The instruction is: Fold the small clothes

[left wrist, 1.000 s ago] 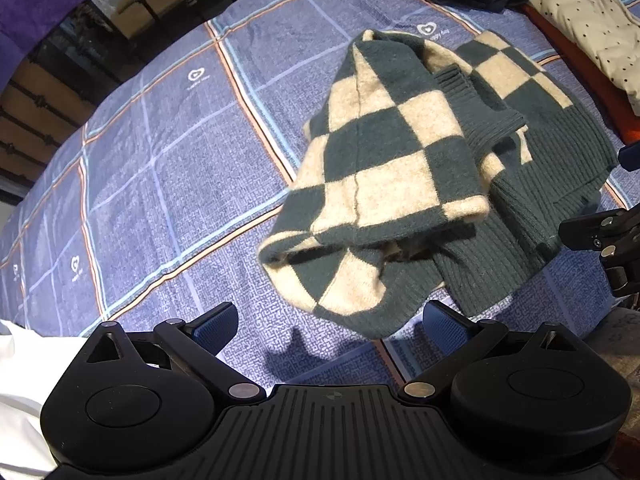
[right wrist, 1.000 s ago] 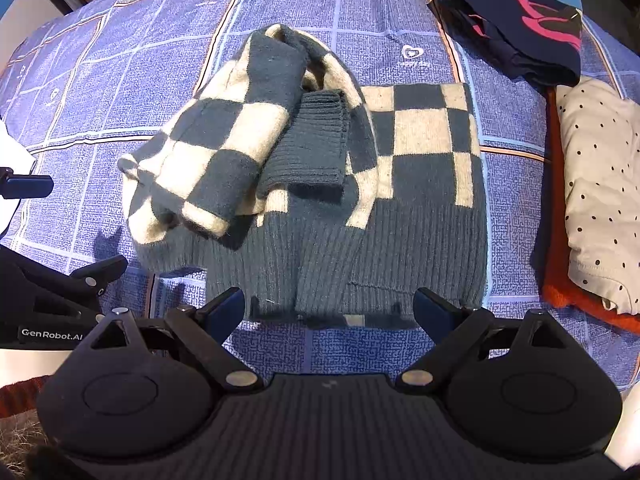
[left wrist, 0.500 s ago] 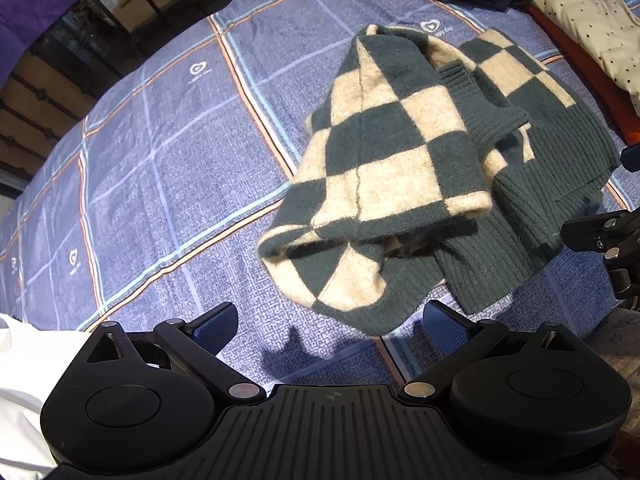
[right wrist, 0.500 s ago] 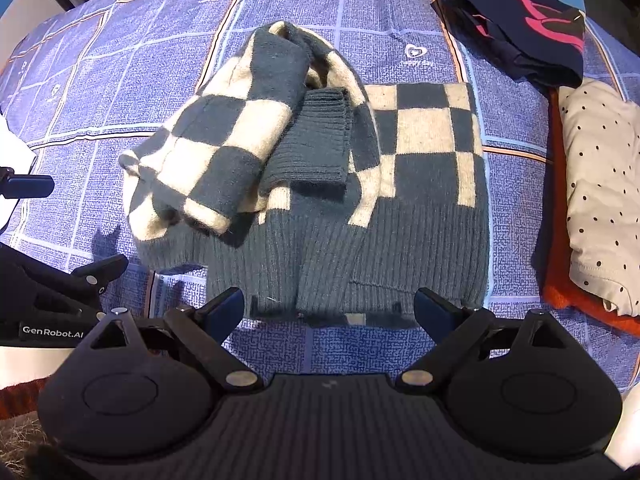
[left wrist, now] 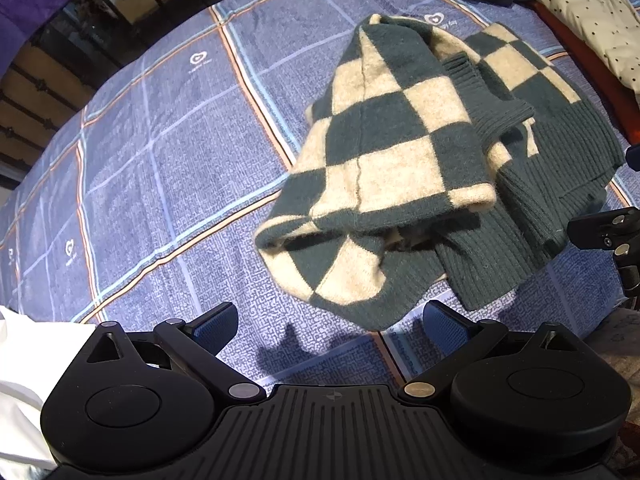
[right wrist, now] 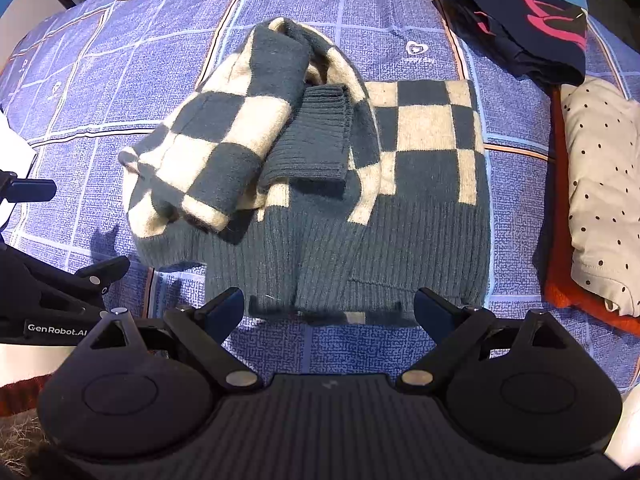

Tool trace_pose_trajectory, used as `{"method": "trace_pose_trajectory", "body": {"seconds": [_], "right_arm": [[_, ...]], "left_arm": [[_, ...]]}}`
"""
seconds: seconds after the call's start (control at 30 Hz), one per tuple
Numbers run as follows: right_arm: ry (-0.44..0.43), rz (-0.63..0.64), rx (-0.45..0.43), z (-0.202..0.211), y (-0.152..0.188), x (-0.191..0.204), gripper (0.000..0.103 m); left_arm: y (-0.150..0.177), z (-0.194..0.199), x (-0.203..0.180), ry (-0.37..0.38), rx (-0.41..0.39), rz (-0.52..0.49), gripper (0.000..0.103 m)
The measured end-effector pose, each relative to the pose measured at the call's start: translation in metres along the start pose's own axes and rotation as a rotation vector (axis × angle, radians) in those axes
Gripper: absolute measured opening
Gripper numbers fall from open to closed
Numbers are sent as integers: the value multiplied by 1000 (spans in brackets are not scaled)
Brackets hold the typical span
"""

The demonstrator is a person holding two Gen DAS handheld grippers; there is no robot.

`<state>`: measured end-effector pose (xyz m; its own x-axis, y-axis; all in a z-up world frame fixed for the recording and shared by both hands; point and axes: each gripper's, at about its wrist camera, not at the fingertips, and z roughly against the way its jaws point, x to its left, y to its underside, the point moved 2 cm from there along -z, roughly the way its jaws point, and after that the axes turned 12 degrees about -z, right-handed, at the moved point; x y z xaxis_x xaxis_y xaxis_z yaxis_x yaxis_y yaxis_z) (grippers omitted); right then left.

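A dark green and cream checkered sweater (left wrist: 400,152) (right wrist: 320,184) lies on a blue plaid bedsheet (left wrist: 160,152) (right wrist: 120,60). Both sleeves are folded in over its body, the ribbed cuff (right wrist: 316,136) on top. My left gripper (left wrist: 330,324) hovers open just short of the sweater's near left corner, nothing between its fingers. My right gripper (right wrist: 330,306) is open in front of the ribbed hem (right wrist: 360,272), holding nothing. Each gripper shows at the edge of the other's view: the right gripper (left wrist: 608,236) and the left gripper (right wrist: 60,292).
A folded dark garment with red print (right wrist: 520,20) lies at the far right. A cream polka-dot garment (right wrist: 600,184) rests on an orange one (right wrist: 568,288) along the right edge. White cloth (left wrist: 16,380) sits at the near left. A dark bed frame (left wrist: 48,80) stands beyond the sheet.
The left wrist view has shifted slightly, the sweater drifting a little up and right in it. The sweater itself has not moved and both grippers stay open.
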<state>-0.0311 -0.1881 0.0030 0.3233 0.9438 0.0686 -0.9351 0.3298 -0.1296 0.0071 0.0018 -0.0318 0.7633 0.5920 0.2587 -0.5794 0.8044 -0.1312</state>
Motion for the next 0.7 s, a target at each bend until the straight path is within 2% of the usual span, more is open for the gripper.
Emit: {"method": "trace_pose_trajectory", "body": {"seconds": [0.33, 0.4, 0.47, 0.53, 0.6, 0.67, 0.7], "right_arm": [[-7, 0, -2, 0, -1, -1, 93], [-41, 0, -32, 4, -1, -1, 93], [-121, 19, -117, 16, -3, 0, 91], [-186, 85, -203, 26, -2, 4, 90], [-241, 194, -250, 32, 2, 13, 89], [-287, 312, -249, 32, 8, 26, 88], [-318, 376, -235, 29, 11, 36, 87]], "left_arm": [[2, -3, 3, 0, 1, 22, 103], [6, -6, 9, 1, -7, 44, 103], [15, -12, 20, -19, -21, 72, 103], [29, -22, 34, -60, -6, 112, 103], [47, -30, 47, -56, 0, 167, 103], [65, -36, 58, -39, 2, 231, 103], [74, -38, 60, -28, 29, 253, 103]]}}
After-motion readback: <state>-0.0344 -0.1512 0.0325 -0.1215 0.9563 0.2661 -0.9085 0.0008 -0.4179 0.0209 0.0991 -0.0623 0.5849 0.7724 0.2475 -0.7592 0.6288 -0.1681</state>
